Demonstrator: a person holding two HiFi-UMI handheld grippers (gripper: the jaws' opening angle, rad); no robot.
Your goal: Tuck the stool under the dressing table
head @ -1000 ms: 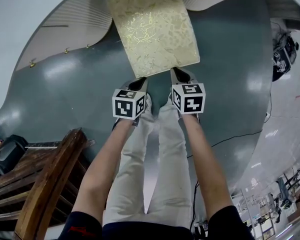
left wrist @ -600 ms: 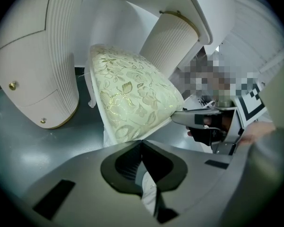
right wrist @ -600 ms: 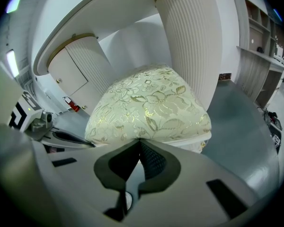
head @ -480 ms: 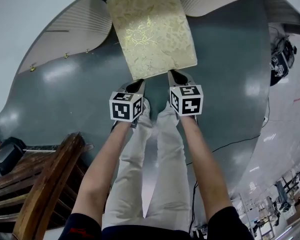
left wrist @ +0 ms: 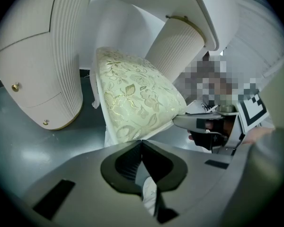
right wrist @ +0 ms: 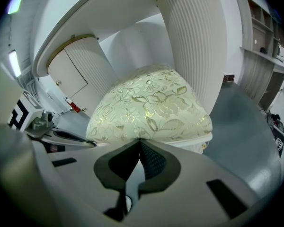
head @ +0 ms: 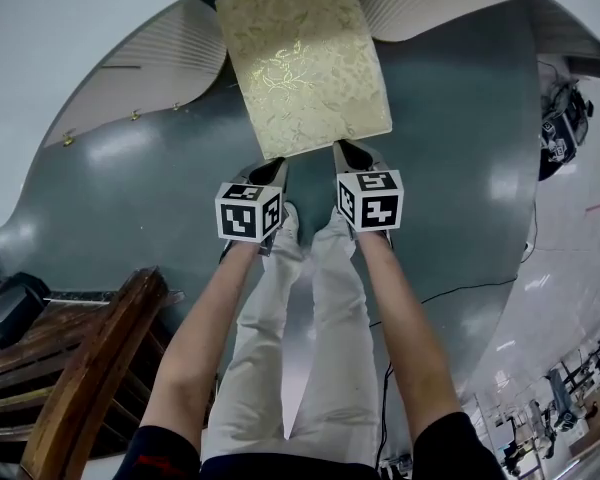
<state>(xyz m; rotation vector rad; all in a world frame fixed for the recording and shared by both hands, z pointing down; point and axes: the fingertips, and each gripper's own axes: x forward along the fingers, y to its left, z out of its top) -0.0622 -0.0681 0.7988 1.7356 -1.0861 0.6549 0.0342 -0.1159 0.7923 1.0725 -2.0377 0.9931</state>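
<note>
The stool (head: 302,60) has a gold floral cushion and white legs. Its far end lies under the white dressing table (head: 70,38), between the table's ribbed pedestals (left wrist: 42,74) (right wrist: 194,46). My left gripper (head: 272,171) is shut, its tips against the cushion's near left edge. My right gripper (head: 346,152) is shut too, tips against the near right edge. In the left gripper view the stool's cushion (left wrist: 132,103) fills the space just beyond the left gripper (left wrist: 142,141). In the right gripper view the cushion (right wrist: 151,108) bulges right above the right gripper (right wrist: 140,140).
A dark wooden chair (head: 90,368) stands at the lower left, close to my left arm. A black cable (head: 450,293) runs across the grey floor on the right, and a black bag (head: 560,128) sits at the far right. The person's legs (head: 300,318) are below the grippers.
Both grippers and the stool's near edge have shifted only slightly in the view, staying in contact. Both stay shut.
</note>
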